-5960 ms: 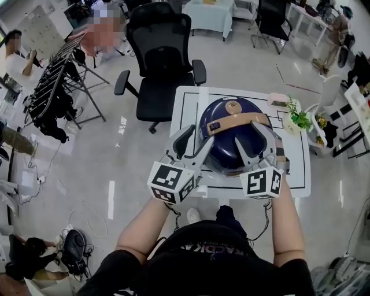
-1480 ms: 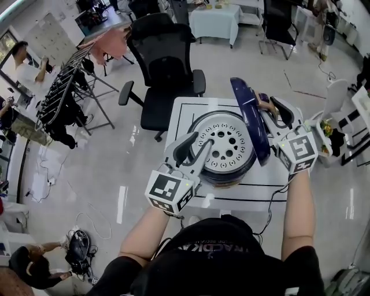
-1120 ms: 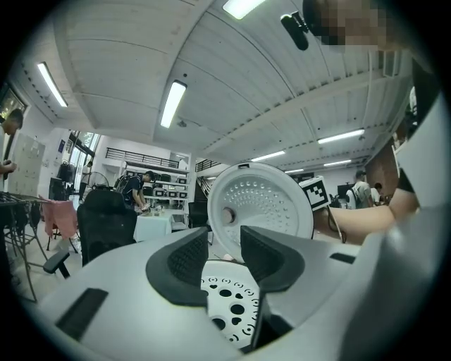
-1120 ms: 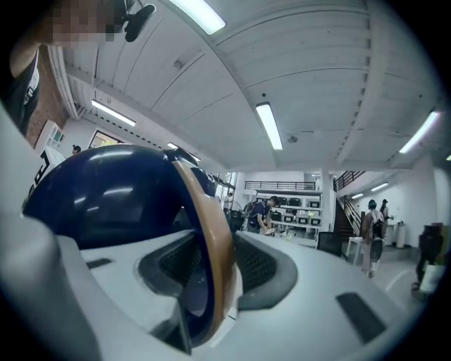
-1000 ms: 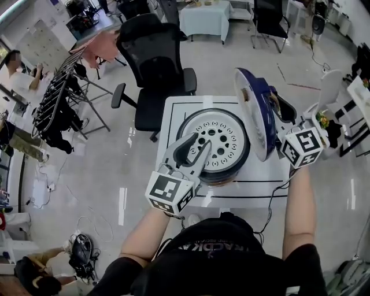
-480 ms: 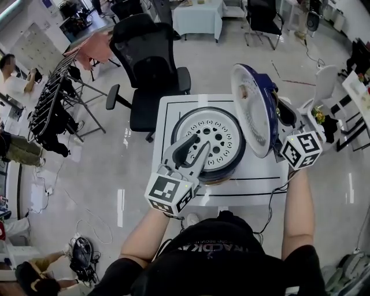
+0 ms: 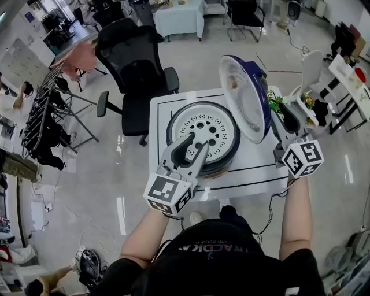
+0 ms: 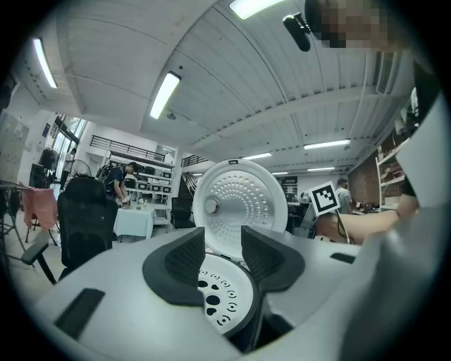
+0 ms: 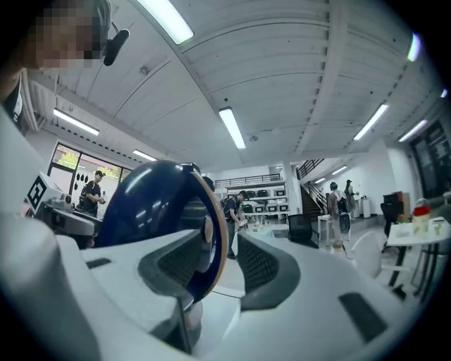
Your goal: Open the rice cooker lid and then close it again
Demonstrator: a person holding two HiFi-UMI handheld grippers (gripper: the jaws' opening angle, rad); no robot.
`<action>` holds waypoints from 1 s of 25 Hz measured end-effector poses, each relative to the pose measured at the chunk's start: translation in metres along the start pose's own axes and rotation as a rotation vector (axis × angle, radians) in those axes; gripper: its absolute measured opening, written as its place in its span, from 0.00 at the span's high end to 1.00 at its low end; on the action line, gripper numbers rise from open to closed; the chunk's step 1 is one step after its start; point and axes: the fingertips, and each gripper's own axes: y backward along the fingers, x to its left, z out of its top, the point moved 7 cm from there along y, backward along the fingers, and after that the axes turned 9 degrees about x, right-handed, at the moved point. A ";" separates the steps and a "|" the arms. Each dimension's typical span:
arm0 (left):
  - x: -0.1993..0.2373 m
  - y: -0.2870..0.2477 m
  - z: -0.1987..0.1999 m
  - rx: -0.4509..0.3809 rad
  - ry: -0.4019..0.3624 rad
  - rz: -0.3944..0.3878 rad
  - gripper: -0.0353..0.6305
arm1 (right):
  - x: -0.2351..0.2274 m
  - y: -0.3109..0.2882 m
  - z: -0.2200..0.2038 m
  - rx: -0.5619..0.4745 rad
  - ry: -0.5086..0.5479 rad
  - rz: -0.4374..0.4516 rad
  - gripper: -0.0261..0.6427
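The rice cooker (image 7: 202, 130) stands on a small white table (image 7: 159, 110) with its lid (image 7: 243, 98) swung up on the right, white inner face toward me. The perforated inner plate (image 8: 218, 300) lies bare. My left gripper (image 7: 196, 142) hangs over the cooker's front rim, open, with nothing between its jaws (image 8: 222, 243); the lid (image 8: 239, 204) shows beyond them. My right gripper (image 7: 283, 124) is behind the lid's dark blue back (image 9: 151, 197). The lid's tan edge runs into the gap of that gripper (image 9: 224, 257), and a slit of daylight separates it from the right pad.
A black office chair (image 7: 130, 69) stands just beyond the table. A small plant (image 7: 277, 104) and a white chair (image 7: 309, 63) are at the right. A clothes rack (image 7: 40, 121) stands left and a cloth-covered table (image 7: 179, 14) at the back.
The lid has swung further up and back, so its white inner face now shows. The right gripper has drifted right and down, away from the lid. The left gripper has stayed put.
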 end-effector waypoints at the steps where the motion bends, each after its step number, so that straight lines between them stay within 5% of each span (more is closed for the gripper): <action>1: -0.001 0.001 -0.002 0.003 -0.002 -0.013 0.71 | 0.003 0.008 -0.002 -0.006 -0.007 -0.017 0.73; 10: -0.016 0.021 -0.017 0.018 -0.033 -0.146 0.64 | 0.063 0.085 -0.014 -0.031 -0.023 -0.111 0.72; 25: -0.043 0.061 -0.026 -0.001 -0.055 -0.221 0.56 | 0.177 0.119 -0.026 0.027 0.101 -0.015 0.65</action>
